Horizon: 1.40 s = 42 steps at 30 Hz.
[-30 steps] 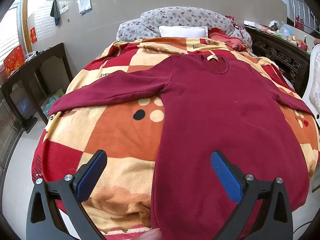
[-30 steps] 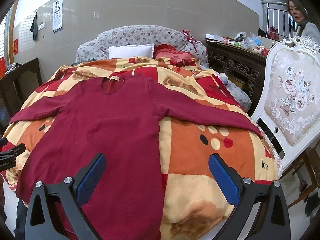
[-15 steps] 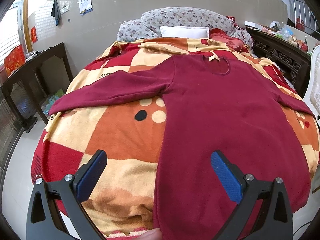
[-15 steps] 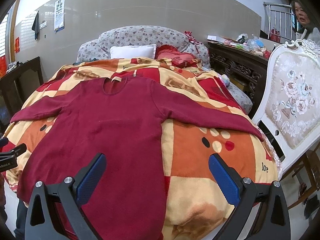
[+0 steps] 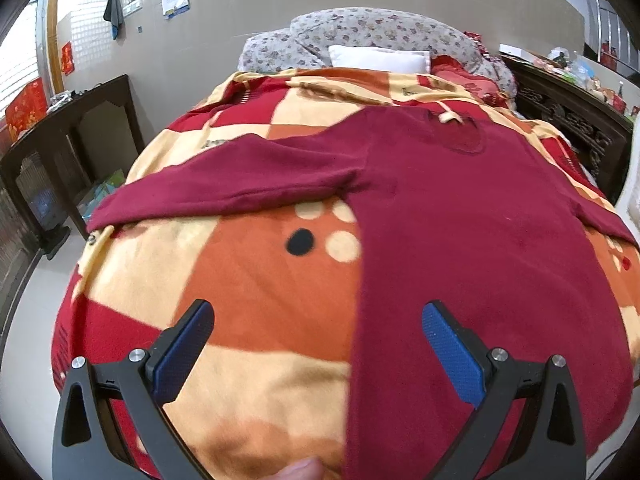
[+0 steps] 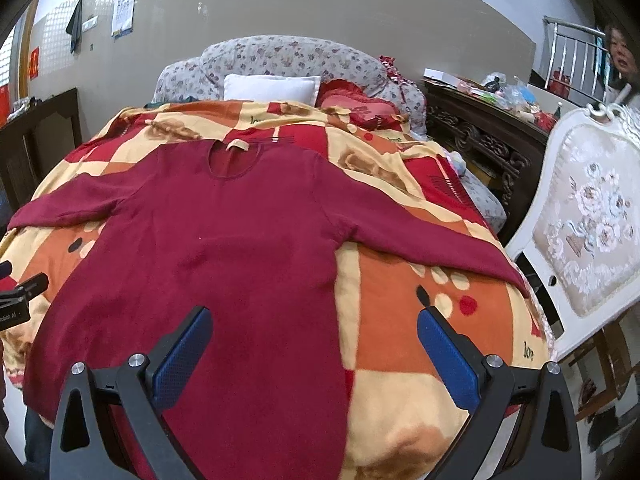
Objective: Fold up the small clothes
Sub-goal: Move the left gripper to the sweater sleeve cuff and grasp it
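Dark red long-sleeved top [image 6: 224, 248] spread flat, front up, on a bed covered by a checked orange, red and cream blanket [image 6: 404, 308]; neckline toward the white pillow [image 6: 272, 87] at the head, both sleeves stretched out sideways, hem at the near edge; left gripper [image 5: 318, 344] above the top's left side seam, jaws spread wide, blue pads [image 5: 450, 354] clear of the fabric, nothing held; right gripper [image 6: 314, 346] above the top's right lower edge, jaws likewise wide apart and empty; carved dark cabinet [image 6: 484, 140] and white upholstered chair [image 6: 588, 216] beside the bed on the right; dark side table [image 5: 68, 140] on the left.
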Each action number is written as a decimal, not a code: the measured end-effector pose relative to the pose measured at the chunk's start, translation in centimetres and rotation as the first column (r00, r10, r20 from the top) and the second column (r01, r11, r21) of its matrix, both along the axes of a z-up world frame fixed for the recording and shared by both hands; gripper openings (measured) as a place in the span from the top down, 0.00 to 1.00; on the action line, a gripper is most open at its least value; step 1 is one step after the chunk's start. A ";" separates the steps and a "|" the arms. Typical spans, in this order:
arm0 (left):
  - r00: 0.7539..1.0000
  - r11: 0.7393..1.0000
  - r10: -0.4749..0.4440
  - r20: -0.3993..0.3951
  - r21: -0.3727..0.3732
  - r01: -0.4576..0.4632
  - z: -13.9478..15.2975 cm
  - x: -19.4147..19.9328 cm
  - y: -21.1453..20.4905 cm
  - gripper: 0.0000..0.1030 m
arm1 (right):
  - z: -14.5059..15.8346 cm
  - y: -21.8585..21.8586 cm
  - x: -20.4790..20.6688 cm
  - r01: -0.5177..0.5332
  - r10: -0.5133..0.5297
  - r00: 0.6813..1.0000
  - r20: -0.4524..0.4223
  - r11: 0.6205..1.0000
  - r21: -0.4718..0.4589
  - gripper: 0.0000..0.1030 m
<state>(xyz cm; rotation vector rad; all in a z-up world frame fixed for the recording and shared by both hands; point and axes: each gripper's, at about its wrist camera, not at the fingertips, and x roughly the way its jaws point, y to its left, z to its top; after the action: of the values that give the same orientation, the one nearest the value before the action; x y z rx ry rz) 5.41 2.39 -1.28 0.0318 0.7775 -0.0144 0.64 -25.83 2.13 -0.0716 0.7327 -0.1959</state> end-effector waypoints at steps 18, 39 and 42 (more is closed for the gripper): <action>0.992 0.992 0.123 -0.003 0.025 -0.123 -0.9 4.7 6.9 0.00 | 2.6 10.5 8.3 -0.167 0.168 0.985 0.033 0.986 -0.025 0.00; 0.992 0.995 -0.082 -0.098 0.046 0.087 -4.3 7.7 1.2 0.00 | -4.1 3.4 11.5 -0.044 0.046 0.997 0.057 0.999 -0.032 0.00; 0.983 0.997 -0.081 -0.164 -0.014 0.080 -5.5 8.3 1.7 0.00 | -5.7 2.1 11.5 -0.029 0.030 0.998 0.047 0.999 -0.034 0.00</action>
<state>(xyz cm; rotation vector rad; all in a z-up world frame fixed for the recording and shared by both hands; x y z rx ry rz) 13.69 4.09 -6.82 0.0554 0.9413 -0.0977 12.14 -23.73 -3.58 -0.1090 0.6810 -0.1809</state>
